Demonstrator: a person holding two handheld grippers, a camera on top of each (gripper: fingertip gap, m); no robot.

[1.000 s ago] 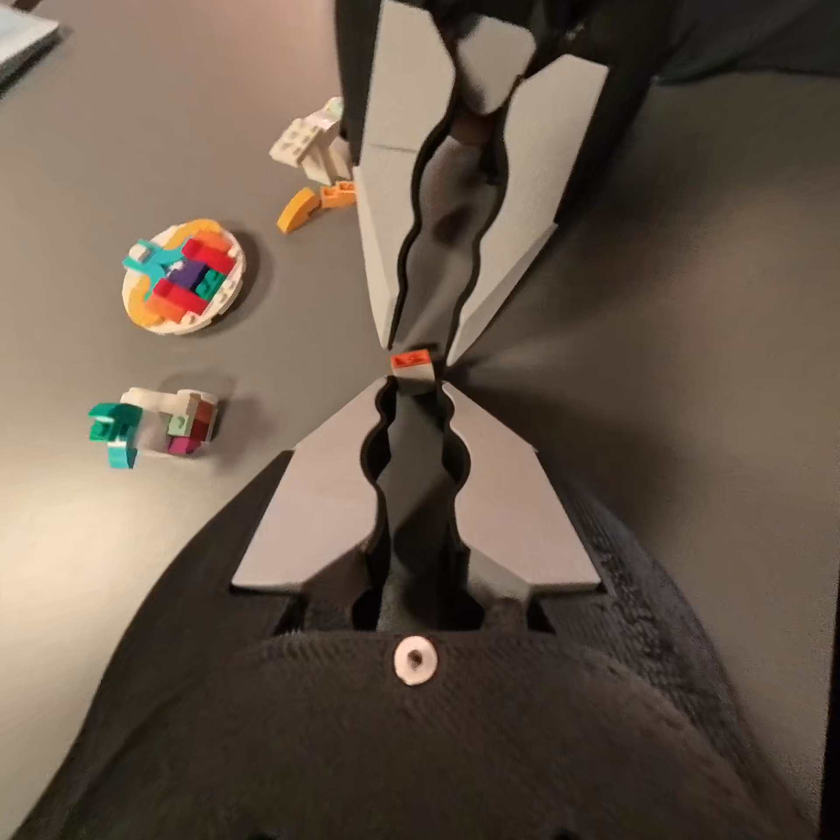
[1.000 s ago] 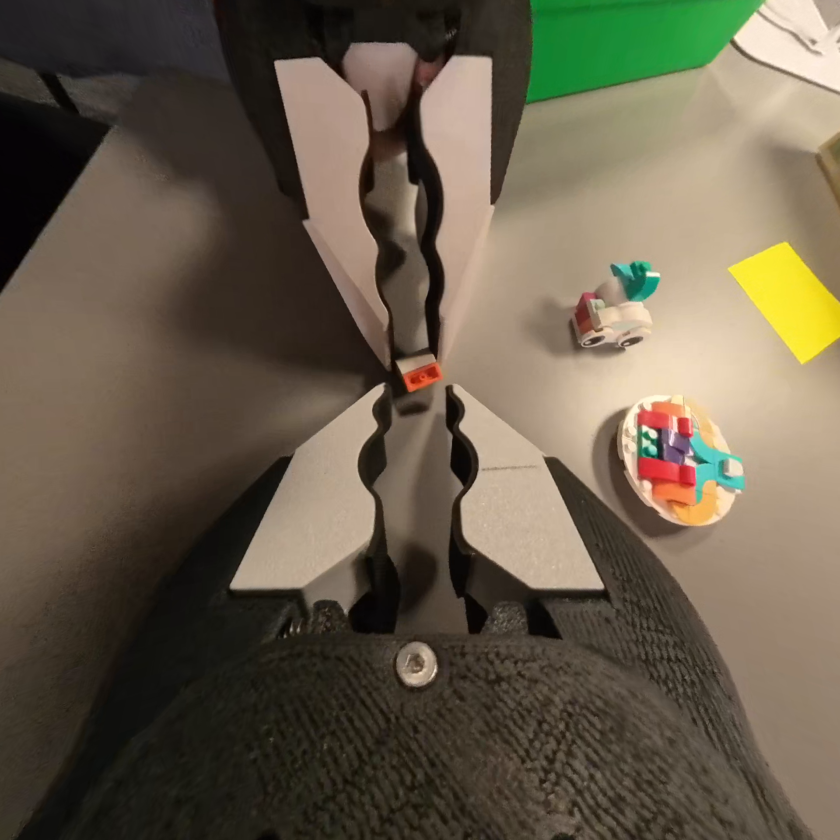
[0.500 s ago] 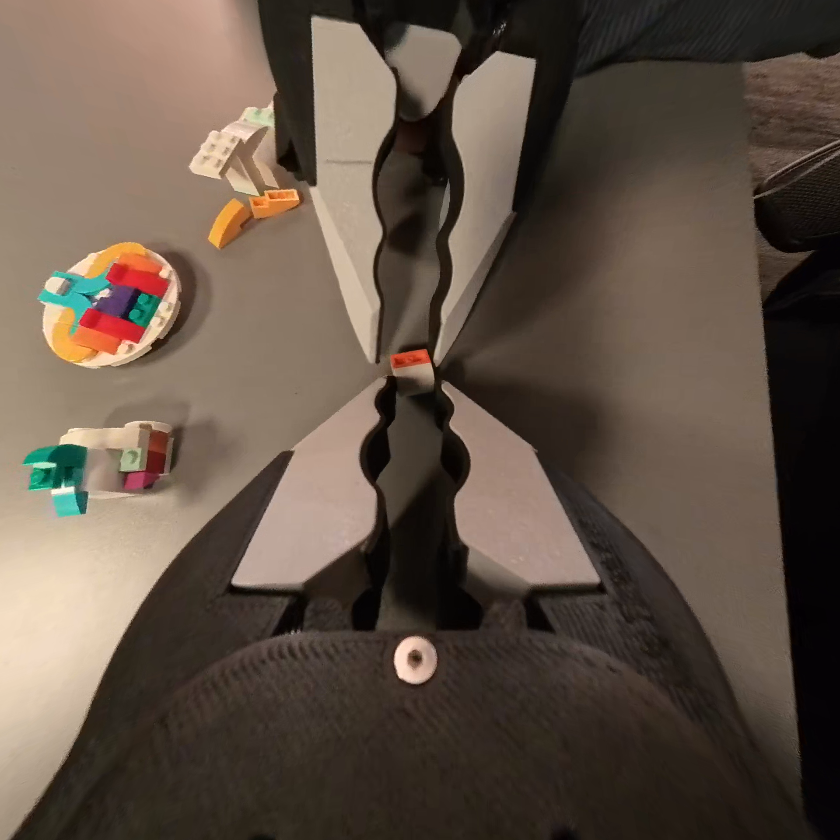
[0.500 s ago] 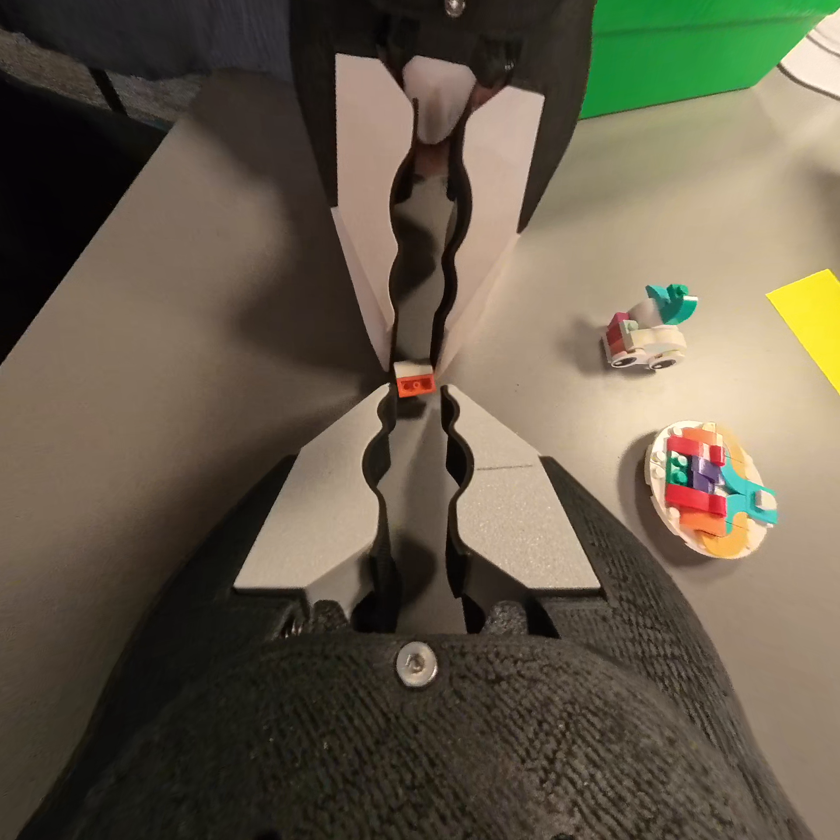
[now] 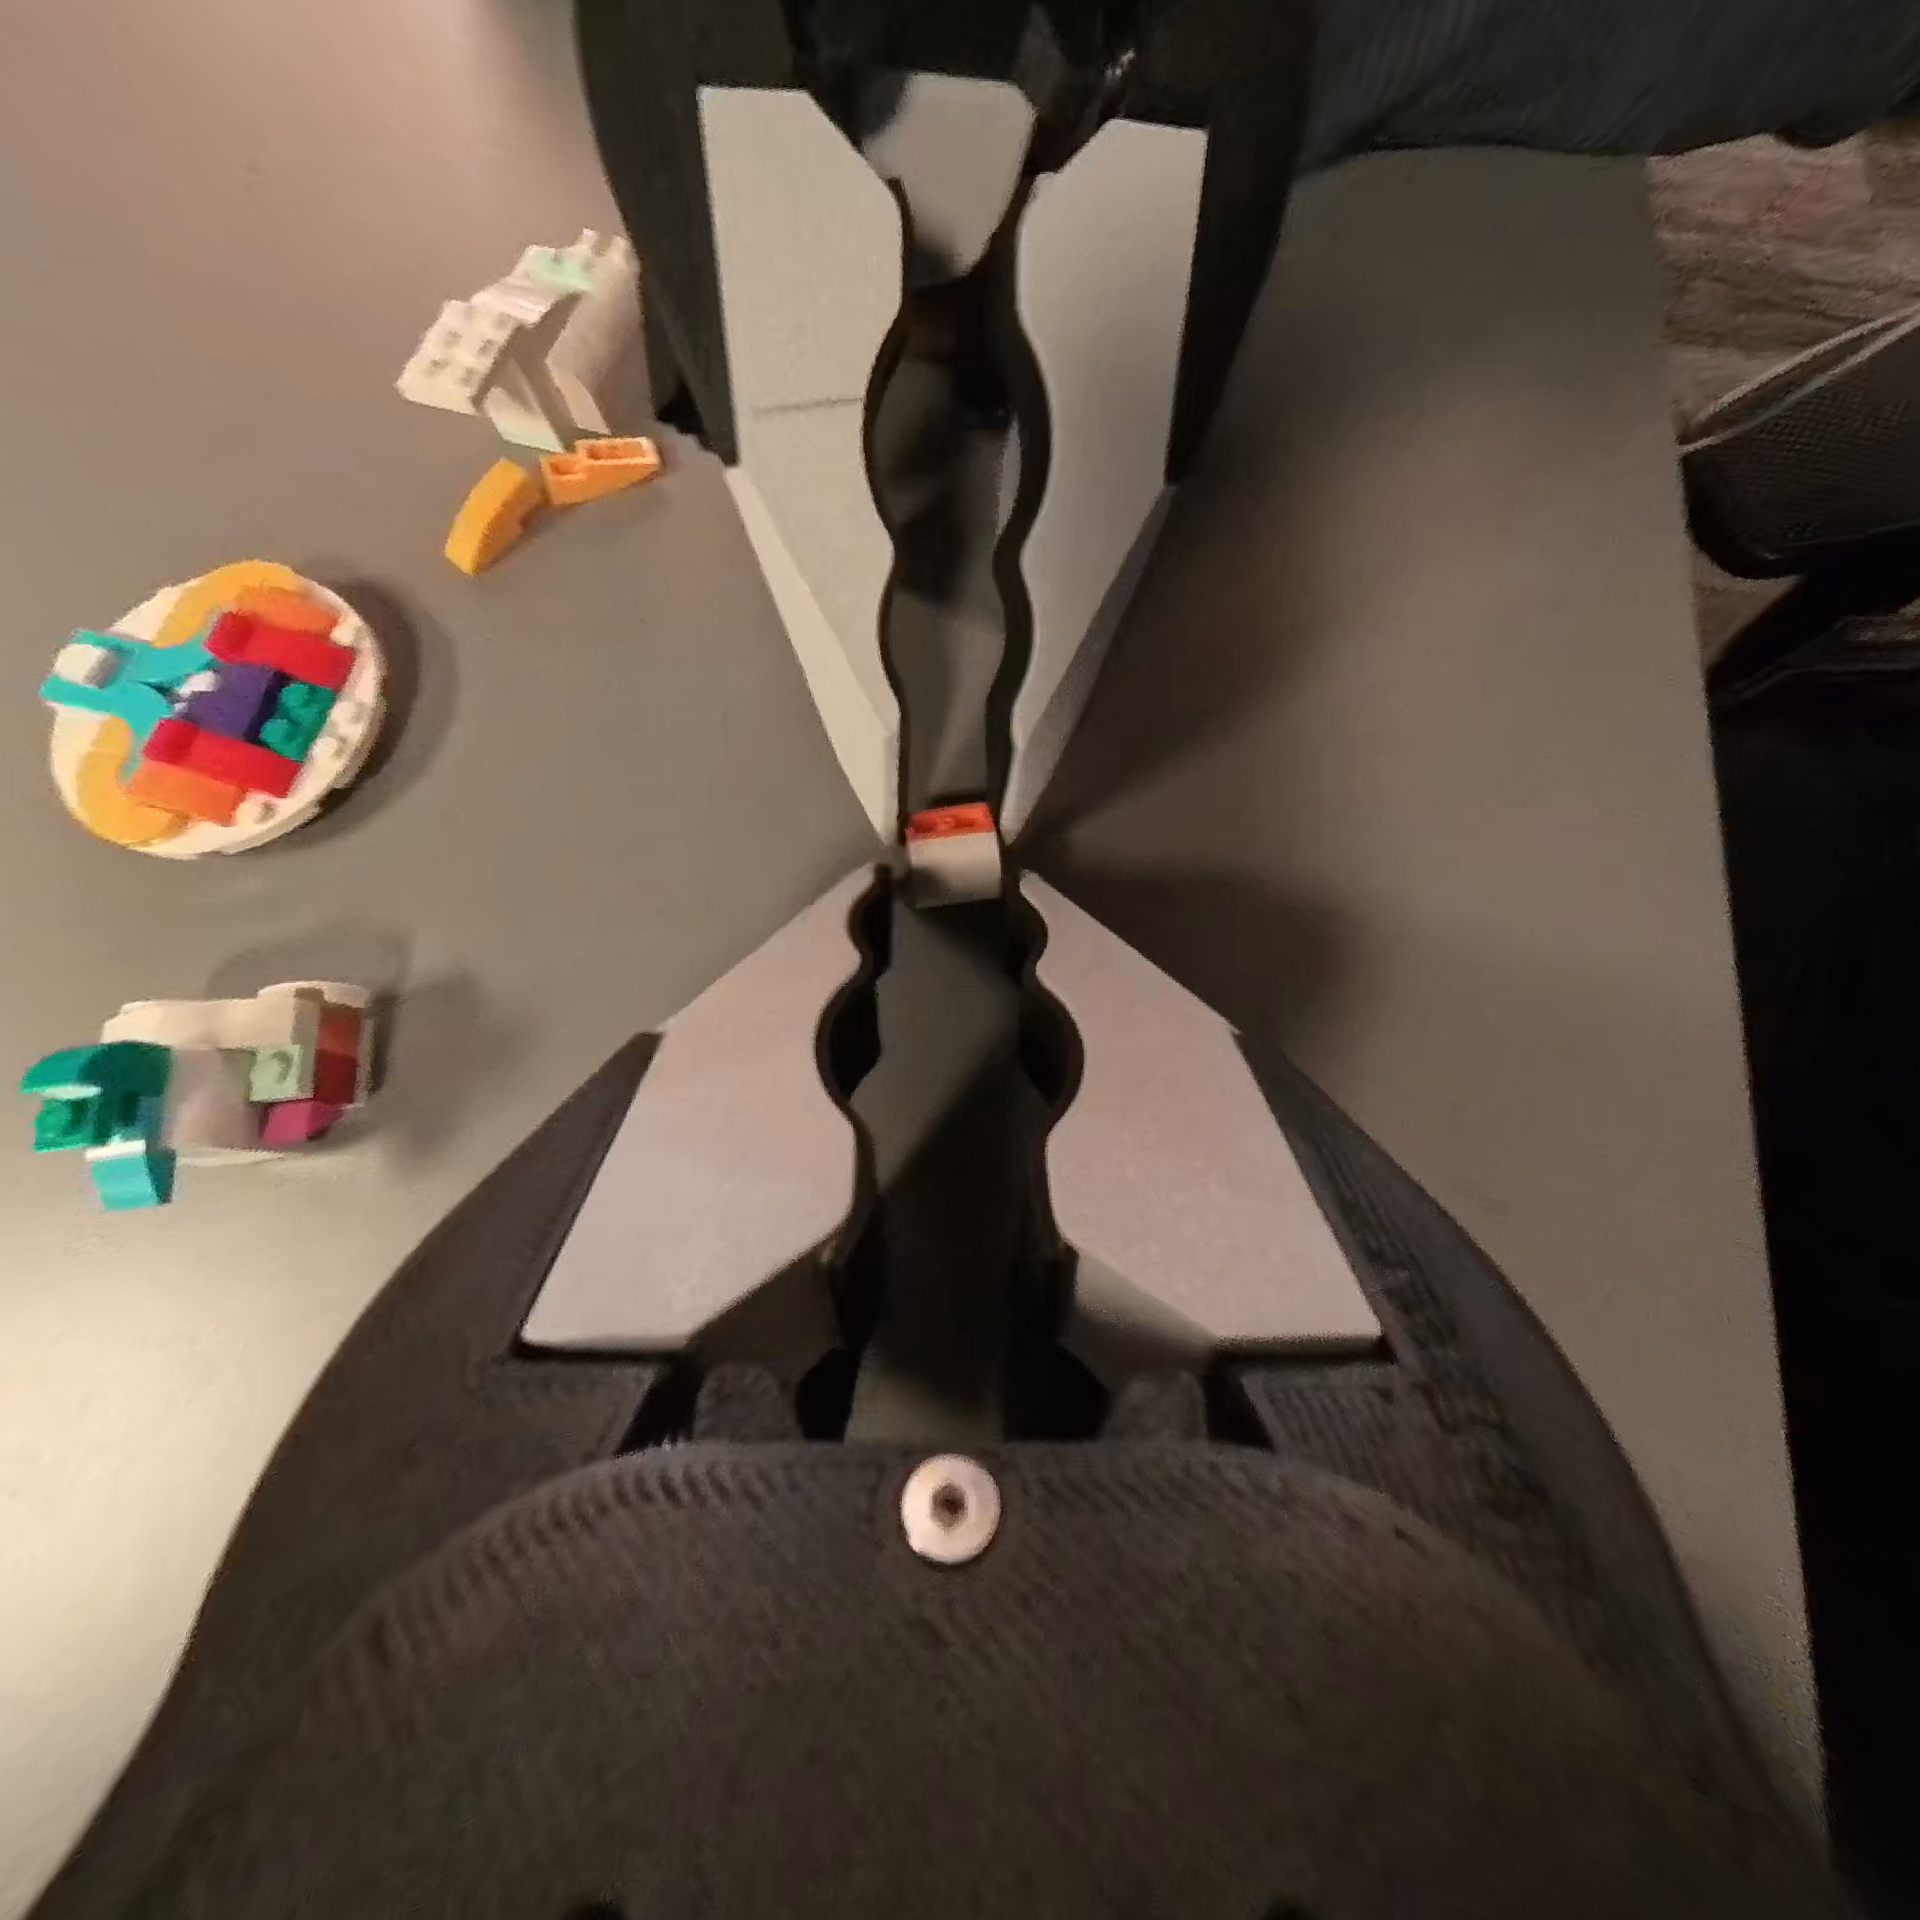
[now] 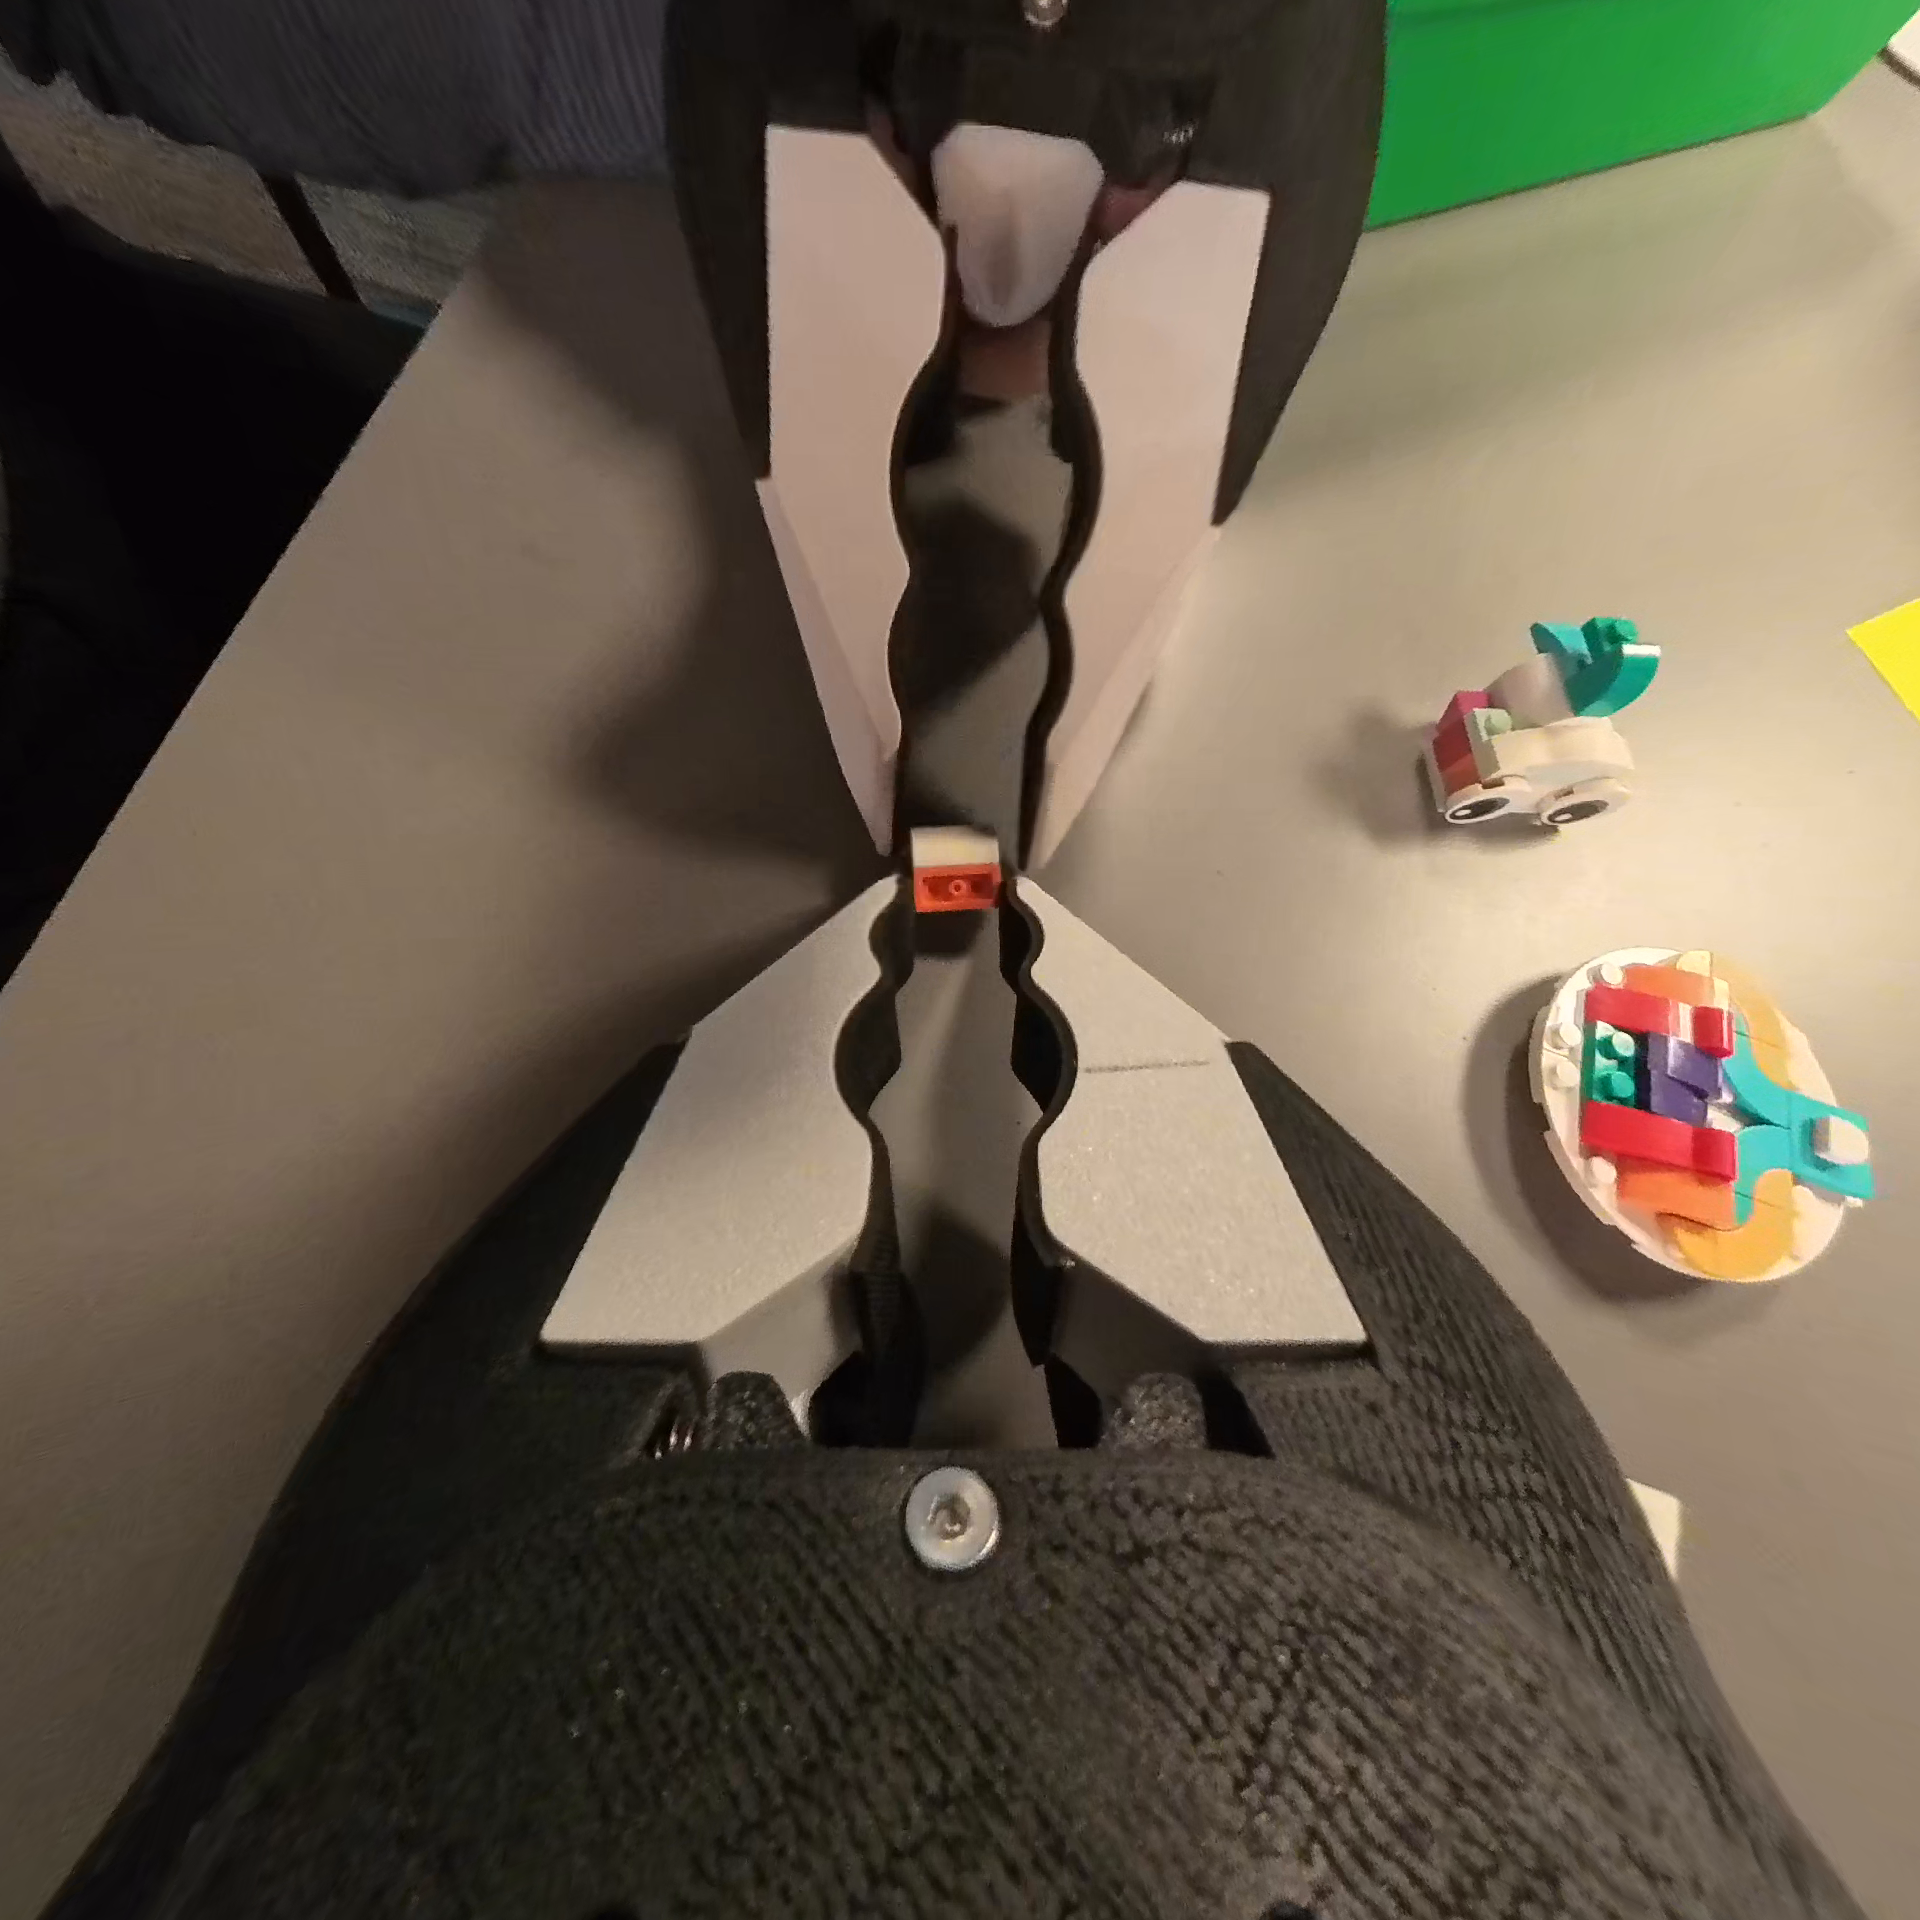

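My left hand-held gripper (image 5: 948,883) and right hand-held gripper (image 6: 956,894) meet tip to tip above the grey tabletop (image 5: 1299,675), both clenched on one small stacked piece: a white brick (image 5: 951,871) with an orange brick (image 6: 954,890) pressed against it. The left tips pinch the white half and the right tips the orange half (my guess, each end gets its own grip so the two can be worked against each other).

Well off to the side lie a round white plate build (image 6: 1704,1117) with red, purple and teal bricks, a small wheeled build (image 6: 1527,732), a white brick cluster (image 5: 520,348) and loose curved orange bricks (image 5: 551,494). A green bin (image 6: 1621,94) stands farther back. Nothing sits between the tips and the tabletop.
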